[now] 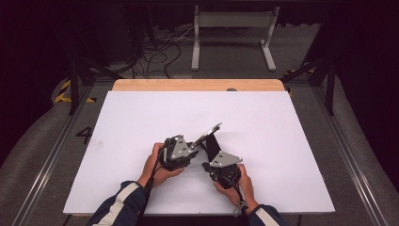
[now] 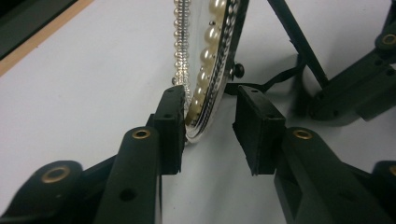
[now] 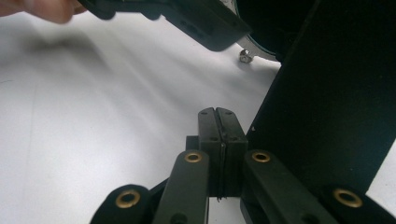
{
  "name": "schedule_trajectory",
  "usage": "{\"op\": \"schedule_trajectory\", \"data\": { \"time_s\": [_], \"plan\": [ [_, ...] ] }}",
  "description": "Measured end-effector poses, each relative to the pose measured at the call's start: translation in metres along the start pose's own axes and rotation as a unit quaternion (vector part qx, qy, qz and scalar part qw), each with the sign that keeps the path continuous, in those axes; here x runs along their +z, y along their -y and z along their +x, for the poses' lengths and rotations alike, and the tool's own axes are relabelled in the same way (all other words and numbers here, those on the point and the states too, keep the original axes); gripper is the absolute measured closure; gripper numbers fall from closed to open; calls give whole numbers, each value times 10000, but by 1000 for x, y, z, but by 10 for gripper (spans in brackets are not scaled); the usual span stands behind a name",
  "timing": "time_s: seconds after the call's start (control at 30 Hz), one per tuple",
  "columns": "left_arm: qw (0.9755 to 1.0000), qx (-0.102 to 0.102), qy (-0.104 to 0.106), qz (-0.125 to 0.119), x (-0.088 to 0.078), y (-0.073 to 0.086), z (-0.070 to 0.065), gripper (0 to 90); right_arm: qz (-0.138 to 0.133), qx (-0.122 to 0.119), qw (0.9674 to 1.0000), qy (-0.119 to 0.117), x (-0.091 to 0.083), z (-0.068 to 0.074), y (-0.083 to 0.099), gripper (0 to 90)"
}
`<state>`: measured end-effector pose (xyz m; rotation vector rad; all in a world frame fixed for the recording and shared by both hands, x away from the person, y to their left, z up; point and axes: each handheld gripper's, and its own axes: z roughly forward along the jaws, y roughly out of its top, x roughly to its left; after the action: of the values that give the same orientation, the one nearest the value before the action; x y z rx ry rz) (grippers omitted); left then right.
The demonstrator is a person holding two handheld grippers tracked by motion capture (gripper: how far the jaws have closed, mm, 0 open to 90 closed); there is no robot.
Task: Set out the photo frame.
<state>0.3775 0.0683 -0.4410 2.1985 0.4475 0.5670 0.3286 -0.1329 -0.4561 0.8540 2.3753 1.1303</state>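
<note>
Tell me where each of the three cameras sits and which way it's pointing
High view: above the person's side, looking forward and down on the white table; both hands, left gripper, right gripper.
Left gripper view: on that gripper, along parted jaws around the pearl-rimmed frame.
Right gripper view: on that gripper, along shut jaws beside the frame's black back stand.
Shared: the frame, the table.

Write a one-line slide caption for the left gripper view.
Left gripper, jaws open, straddles the pearl-trimmed frame standing on the white table.
</note>
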Motion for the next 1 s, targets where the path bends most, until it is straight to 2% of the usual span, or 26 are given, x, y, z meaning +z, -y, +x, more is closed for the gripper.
{"op": "schedule_trajectory", "data": {
  "time_s": [0.03,0.13,0.2,0.4,0.43,0.5,0.63,0.8,1.0],
  "plan": [
    [10000,2,-21,3,2,0,0,582,1,7,10000,-1,0,0,0,900],
    [10000,-35,-4,21,8,2,1,562,3,18,10000,-47,0,-1,0,899],
    [9999,-75,73,2,10,4,2,603,-9,45,9999,-137,0,-1,0,891],
    [9998,-138,53,-136,8,10,9,761,4,17,10000,-86,1,0,0,900],
    [9998,-123,92,-142,8,11,10,761,4,28,10000,-74,1,0,0,900],
    [9999,-17,43,-124,7,11,9,770,-17,184,9998,-114,1,-1,0,900],
    [9999,68,37,-122,5,11,10,777,-31,203,9998,-51,0,-2,0,900],
    [9994,324,-82,-45,2,10,5,800,-5,220,9998,2,-2,-4,0,900],
    [9993,362,-89,-6,1,10,2,797,51,282,9996,22,-3,-9,2,900]
  ]
}}
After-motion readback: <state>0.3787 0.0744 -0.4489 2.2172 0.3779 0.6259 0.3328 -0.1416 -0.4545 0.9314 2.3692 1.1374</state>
